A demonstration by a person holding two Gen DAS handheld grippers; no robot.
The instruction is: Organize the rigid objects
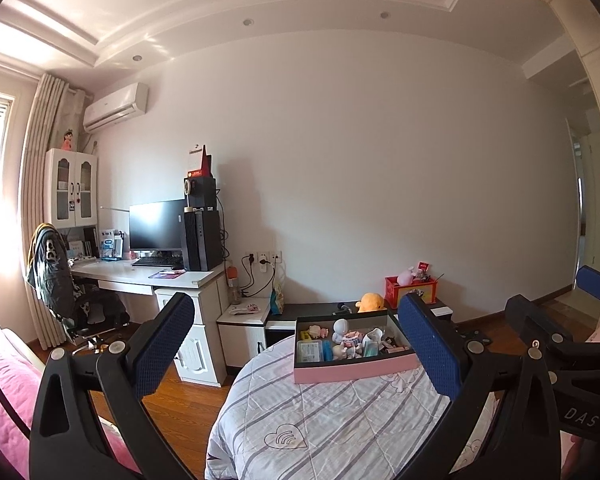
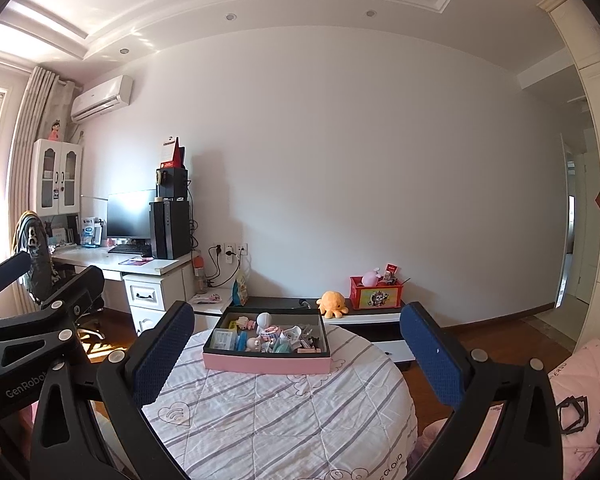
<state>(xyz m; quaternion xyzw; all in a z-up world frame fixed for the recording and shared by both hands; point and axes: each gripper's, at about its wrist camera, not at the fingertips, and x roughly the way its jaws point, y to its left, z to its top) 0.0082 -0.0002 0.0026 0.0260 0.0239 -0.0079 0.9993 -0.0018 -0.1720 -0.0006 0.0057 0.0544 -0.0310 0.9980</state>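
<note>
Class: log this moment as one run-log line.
left gripper: open, empty | right gripper: open, empty | pink box: on bed, untouched

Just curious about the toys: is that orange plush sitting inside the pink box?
No, the orange plush sits on the low cabinet behind the pink box, apart from it.

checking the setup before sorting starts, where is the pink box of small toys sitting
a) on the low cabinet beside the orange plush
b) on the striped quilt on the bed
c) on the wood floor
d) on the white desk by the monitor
b: the pink box rests on the striped quilt, ahead of both open hand-held grippers, with the orange plush on the cabinet behind it.
</note>
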